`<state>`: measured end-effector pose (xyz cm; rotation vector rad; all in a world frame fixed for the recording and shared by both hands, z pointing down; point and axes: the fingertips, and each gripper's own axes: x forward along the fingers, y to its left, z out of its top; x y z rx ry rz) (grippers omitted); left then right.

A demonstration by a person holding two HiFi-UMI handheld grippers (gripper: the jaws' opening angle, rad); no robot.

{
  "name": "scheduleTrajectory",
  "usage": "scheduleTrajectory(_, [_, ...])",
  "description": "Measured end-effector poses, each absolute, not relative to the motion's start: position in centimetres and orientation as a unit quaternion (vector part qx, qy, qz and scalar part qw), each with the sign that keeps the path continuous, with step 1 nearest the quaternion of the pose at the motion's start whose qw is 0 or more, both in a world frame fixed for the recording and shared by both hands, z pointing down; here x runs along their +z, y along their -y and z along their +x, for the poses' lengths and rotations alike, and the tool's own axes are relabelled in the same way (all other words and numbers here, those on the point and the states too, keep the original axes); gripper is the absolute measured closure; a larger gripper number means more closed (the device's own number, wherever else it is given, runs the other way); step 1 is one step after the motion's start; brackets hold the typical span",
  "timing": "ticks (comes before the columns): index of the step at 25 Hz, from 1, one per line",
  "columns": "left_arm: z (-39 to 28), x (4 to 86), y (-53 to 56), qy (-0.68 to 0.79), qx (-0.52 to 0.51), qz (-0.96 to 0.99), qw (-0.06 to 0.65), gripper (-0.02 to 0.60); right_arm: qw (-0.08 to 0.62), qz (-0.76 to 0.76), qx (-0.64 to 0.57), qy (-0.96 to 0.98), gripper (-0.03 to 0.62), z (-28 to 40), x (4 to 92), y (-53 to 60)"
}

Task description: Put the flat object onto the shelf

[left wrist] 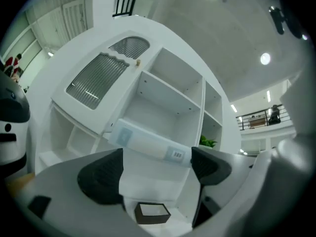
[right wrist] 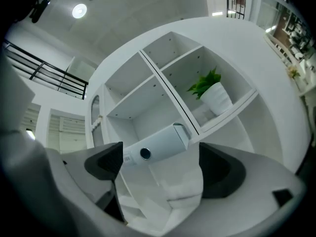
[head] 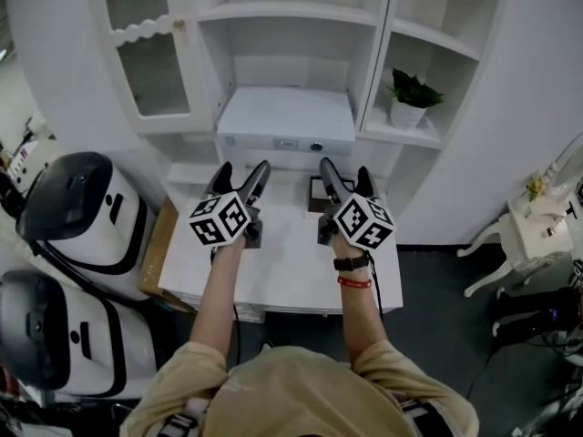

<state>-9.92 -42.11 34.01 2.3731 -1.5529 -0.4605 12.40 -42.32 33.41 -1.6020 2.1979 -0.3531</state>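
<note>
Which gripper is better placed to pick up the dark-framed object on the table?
Probably left: the left gripper is open and its view shows the dark-framed object ahead between its jaws. The right gripper, also open, has it outside its view.

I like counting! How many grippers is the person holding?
2. The left gripper is over the table, and the right gripper is beside it. None seem hidden.

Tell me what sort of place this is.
Probably a lab staged as a home corner: white shelf unit with a potted plant, two bulky white-and-black machines beside the table, and a balcony railing beyond.
</note>
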Motion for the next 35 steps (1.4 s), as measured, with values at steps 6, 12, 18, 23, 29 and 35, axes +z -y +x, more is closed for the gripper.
scheduleTrajectory(6, [-9.7, 34.1, 41.1, 0.558, -0.123, 0.816, 0.083, 0.135, 0.160, -0.577, -0.093, -0.796, 0.117, 11.2, 33.7, 41.3])
scheduleTrajectory(12, [-9.5, 34.3, 40.9, 0.573, -0.088, 0.814, 0.036, 0.138, 0.138, -0.579, -0.071, -0.800, 0.117, 10.3, 34.0, 41.0])
scheduleTrajectory(18, [-8.9, 34.6, 41.2, 0.567, -0.086, 0.819, 0.028, 0.169, 0.117, -0.584, -0.044, -0.802, 0.153, 9.6, 33.9, 41.1])
scheduleTrajectory(23, [-9.2, 34.4, 41.8, 0.576, -0.074, 0.814, 0.014, 0.222, 0.109, -0.584, -0.030, -0.804, 0.220, 8.8, 33.6, 41.4])
scheduleTrajectory(29, [-9.2, 34.2, 43.0, 0.574, -0.064, 0.817, 0.008, 0.230, 0.105, -0.580, -0.023, -0.807, 0.247, 8.0, 33.2, 42.5])
scheduleTrajectory(35, [-9.2, 33.9, 44.4, 0.570, -0.066, 0.819, 0.010, 0.241, 0.104, -0.580, -0.024, -0.808, 0.256, 7.5, 33.0, 43.6])
